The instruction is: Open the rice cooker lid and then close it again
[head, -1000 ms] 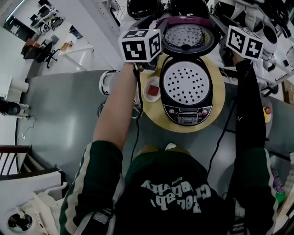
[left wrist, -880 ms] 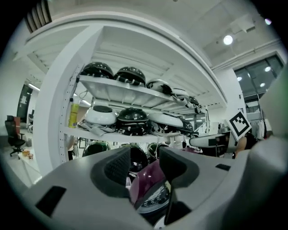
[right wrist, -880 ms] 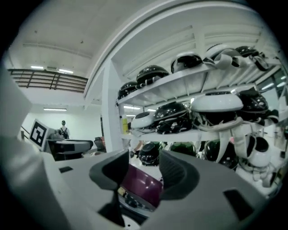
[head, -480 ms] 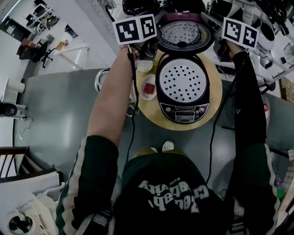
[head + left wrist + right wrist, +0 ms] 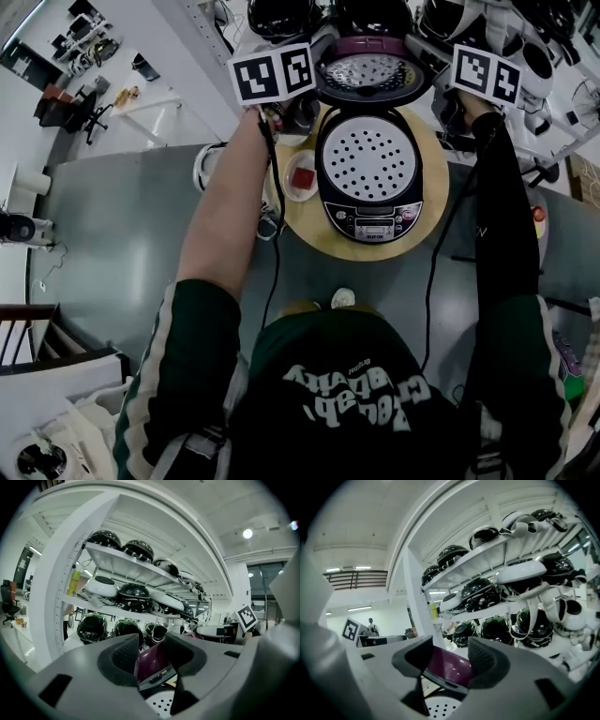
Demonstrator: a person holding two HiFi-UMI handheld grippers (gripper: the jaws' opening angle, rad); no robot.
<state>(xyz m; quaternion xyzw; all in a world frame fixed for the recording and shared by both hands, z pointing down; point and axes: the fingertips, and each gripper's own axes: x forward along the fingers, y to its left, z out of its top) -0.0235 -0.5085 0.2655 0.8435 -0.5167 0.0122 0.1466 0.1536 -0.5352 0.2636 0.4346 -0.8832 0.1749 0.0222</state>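
Note:
The rice cooker (image 5: 370, 211) stands open on a round wooden table (image 5: 309, 230); its perforated inner plate (image 5: 367, 159) shows. The purple lid (image 5: 373, 70) is tipped up at the back. My left gripper (image 5: 302, 111) hangs at the lid's left side and my right gripper (image 5: 452, 105) at its right side. In the left gripper view the jaws of the left gripper (image 5: 152, 653) are closing, with the lid's purple edge (image 5: 155, 662) in the gap and no pad pressing on it. The right gripper (image 5: 449, 660) stands open, with the lid (image 5: 446, 671) just beyond its gap.
A small dish with something red (image 5: 302, 176) sits on the table left of the cooker. White shelves with dark helmets (image 5: 126, 597) rise right behind the table. Cables hang from both grippers. Grey floor (image 5: 131, 225) spreads to the left.
Both grippers have sunk a little beside the lid. The lid's inner face looks flatter and narrower than before.

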